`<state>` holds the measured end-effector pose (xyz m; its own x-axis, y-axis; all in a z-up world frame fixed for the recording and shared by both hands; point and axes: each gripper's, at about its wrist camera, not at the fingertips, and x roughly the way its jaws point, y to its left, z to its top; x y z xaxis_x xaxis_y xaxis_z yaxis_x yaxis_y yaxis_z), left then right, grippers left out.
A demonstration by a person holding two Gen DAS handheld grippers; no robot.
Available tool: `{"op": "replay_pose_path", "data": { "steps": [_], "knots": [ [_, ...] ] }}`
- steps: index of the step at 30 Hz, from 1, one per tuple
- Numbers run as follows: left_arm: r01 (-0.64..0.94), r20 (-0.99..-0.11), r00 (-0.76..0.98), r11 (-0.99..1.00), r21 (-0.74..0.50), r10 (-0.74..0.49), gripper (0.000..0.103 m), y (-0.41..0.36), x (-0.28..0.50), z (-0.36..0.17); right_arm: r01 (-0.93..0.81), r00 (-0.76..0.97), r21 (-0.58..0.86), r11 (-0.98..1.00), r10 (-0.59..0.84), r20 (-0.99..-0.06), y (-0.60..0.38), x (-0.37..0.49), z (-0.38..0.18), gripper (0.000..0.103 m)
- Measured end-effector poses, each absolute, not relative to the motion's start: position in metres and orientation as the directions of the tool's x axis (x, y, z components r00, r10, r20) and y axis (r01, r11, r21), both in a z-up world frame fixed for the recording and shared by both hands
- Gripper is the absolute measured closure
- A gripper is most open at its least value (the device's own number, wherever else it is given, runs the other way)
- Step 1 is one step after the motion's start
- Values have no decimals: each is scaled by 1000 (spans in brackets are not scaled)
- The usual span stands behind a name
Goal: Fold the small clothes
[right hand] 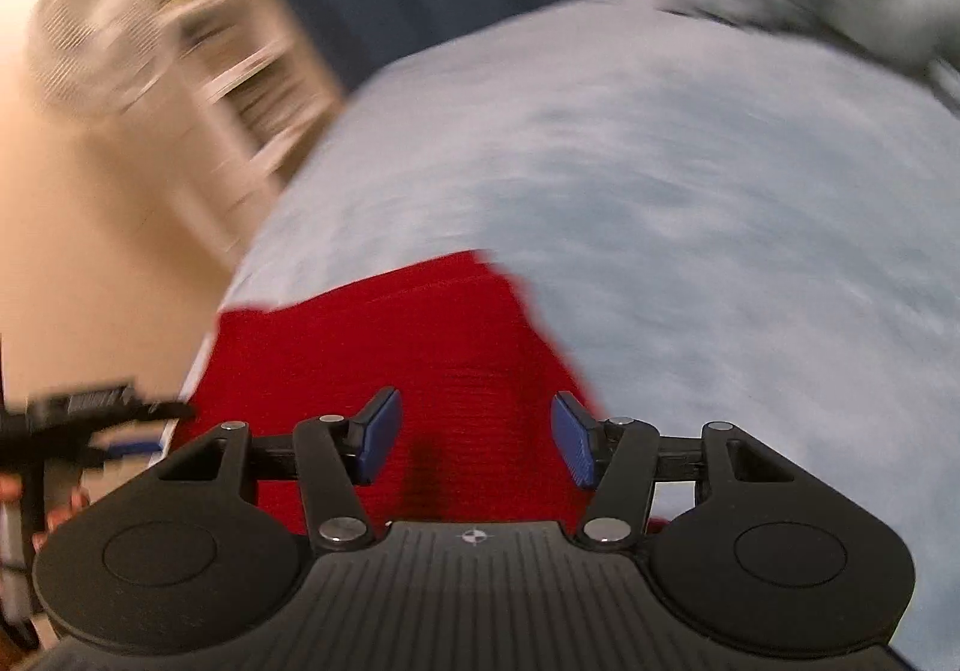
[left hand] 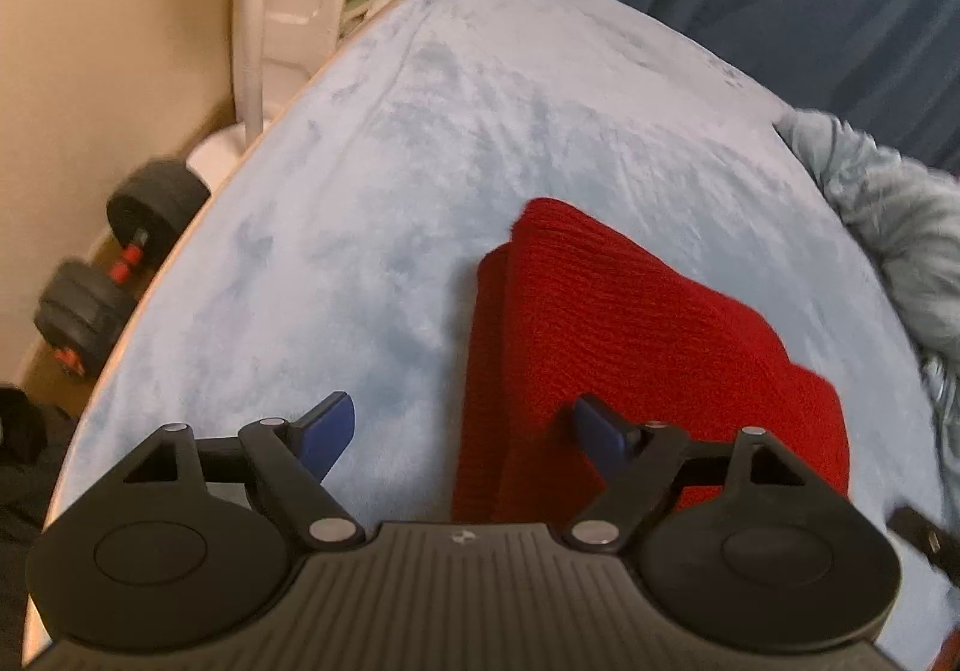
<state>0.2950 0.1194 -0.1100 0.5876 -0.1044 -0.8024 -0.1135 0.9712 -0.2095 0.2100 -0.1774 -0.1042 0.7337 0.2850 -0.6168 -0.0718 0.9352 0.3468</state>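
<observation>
Already doubled over, the red knit garment (left hand: 630, 347) lies flat on the pale blue bed cover (left hand: 372, 227), its long axis running away from both tools. Left tool (left hand: 465, 431) and right tool (right hand: 474, 440) hover over its near end, jaws apart and empty, probably between folds.

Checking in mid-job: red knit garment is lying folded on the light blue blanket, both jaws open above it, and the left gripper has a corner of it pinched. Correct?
Not quite. The left gripper has nothing pinched: the left wrist view shows its jaws spread wide and empty above the red knit garment. The rest holds: the garment lies folded on the light blue blanket, and the right gripper is open too.
</observation>
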Motion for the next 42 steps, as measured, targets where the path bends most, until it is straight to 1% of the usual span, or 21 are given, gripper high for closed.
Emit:
{"op": "replay_pose_path", "data": {
  "steps": [1, 2, 3, 4, 5, 6, 7, 9, 10, 11, 12, 14, 16, 18, 20, 22, 27, 33, 42],
  "knots": [
    [-91, -799, 593, 978, -189, -99, 14, 113, 292, -106, -89, 738, 306, 948, 269, -619, -167, 220, -105, 51],
    [-69, -797, 597, 984, -164, -91, 4, 106, 289, -103, -80, 730, 266, 961, 238, -641, -160, 233, -110, 52],
    [-58, -801, 595, 991, -124, -66, 0, 100, 287, -104, -34, 687, 211, 977, 176, -705, -154, 252, -120, 53],
    [-63, -809, 588, 996, -56, -9, 0, 93, 284, -106, 13, 624, 154, 988, 112, -773, -153, 266, -132, 53],
    [-61, -820, 569, 998, 32, 61, 0, 87, 282, -110, 64, 562, 129, 990, 71, -824, -158, 275, -141, 50],
    [-49, -828, 553, 996, 74, 88, 0, 85, 279, -113, 102, 565, 176, 979, 89, -820, -166, 274, -139, 52],
    [-55, -828, 551, 995, 88, 103, 0, 86, 273, -111, 127, 573, 205, 970, 97, -814, -174, 267, -133, 52],
    [-103, -803, 578, 989, 102, 143, 0, 93, 249, -100, 134, 601, 174, 976, 60, -797, -182, 243, -114, 52],
    [-123, -798, 580, 986, 114, 165, 0, 94, 236, -93, 123, 632, 162, 979, 48, -774, -185, 225, -103, 49],
    [-134, -793, 583, 984, 118, 175, 0, 94, 222, -87, 106, 657, 151, 983, 44, -752, -187, 206, -93, 44],
    [-147, -789, 587, 982, 115, 180, 0, 93, 207, -80, 81, 680, 130, 988, 40, -732, -187, 185, -82, 40],
    [-174, -787, 588, 980, 100, 185, 0, 84, 174, -67, 36, 708, 107, 994, 50, -705, -183, 148, -66, 26],
    [-168, -800, 582, 984, 57, 146, 0, 71, 147, -56, -8, 732, 99, 995, 74, -677, -174, 109, -56, 19],
    [-152, -800, 592, 988, 7, 97, 0, 59, 120, -45, -32, 748, 84, 996, 80, -659, -163, 78, -53, 18],
    [-135, -784, 616, 991, -14, 73, 0, 47, 97, -39, -42, 748, 55, 998, 68, -660, -151, 55, -54, 17],
    [-117, -777, 626, 993, -10, 66, 0, 36, 83, -37, -43, 734, 33, 999, 54, -677, -142, 42, -56, 17],
    [-96, -759, 649, 995, -4, 60, 0, 21, 55, -32, -38, 742, 21, 999, 42, -669, -130, 16, -54, 17],
    [-85, -736, 671, 995, 44, 90, 0, 16, 42, -29, -39, 762, 0, 999, 30, -647, -124, 7, -46, 17],
    [-74, -729, 679, 996, 53, 89, 0, 18, 37, -27, -29, 757, 0, 1000, 22, -654, -123, 4, -44, 17]
  ]
}}
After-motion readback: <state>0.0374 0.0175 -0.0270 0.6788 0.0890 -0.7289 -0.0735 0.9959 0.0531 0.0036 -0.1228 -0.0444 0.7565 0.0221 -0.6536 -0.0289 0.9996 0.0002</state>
